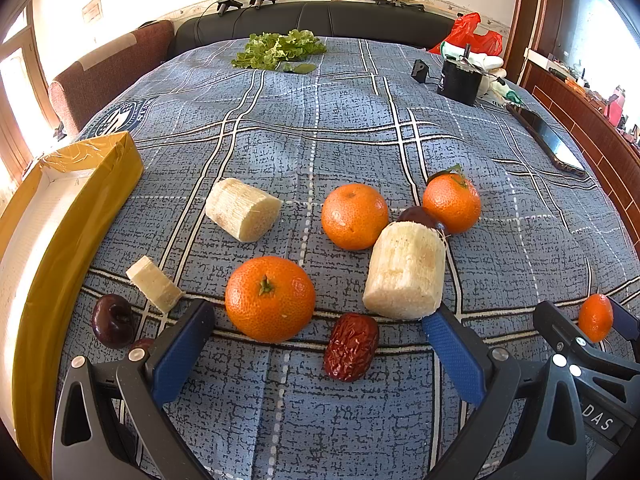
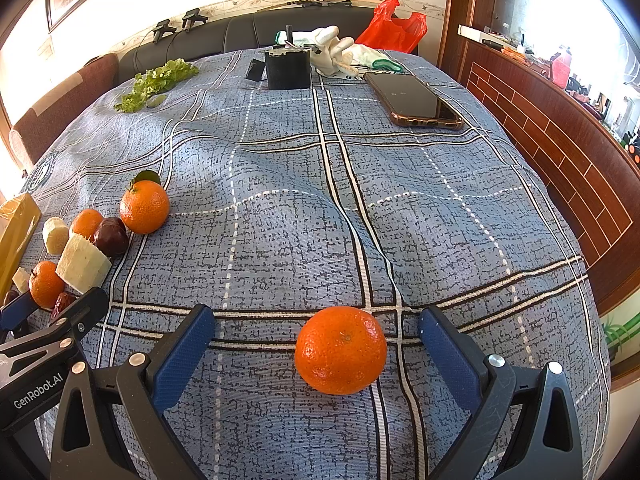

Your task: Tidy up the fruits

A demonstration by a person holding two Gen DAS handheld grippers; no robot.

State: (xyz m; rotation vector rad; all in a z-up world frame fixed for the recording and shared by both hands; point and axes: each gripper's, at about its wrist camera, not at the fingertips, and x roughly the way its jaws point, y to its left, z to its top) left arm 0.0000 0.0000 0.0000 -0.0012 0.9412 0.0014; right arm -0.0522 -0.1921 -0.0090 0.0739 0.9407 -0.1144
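Fruit, loose on a blue plaid tablecloth.

- Round orange tangerine, lying apart from the rest at the near right of the cloth, between the spread blue-padded fingers of the right gripper, touched by neither pad.
- Main cluster, near left: stem-up orange tangerine, wrinkled red jujube date just right of it, large peeled pale sugarcane chunk beyond the date.
- Further back: second tangerine, leaf-topped tangerine, shorter sugarcane piece.
- Far left of the cluster: small sugarcane wedge, dark purple round fruit, beside a yellow-taped cardboard box.
- Left gripper: jaws wide apart, empty, framing the stem-up tangerine and date.
- Far side: green lettuce leaves, black smartphone, black cylindrical container.
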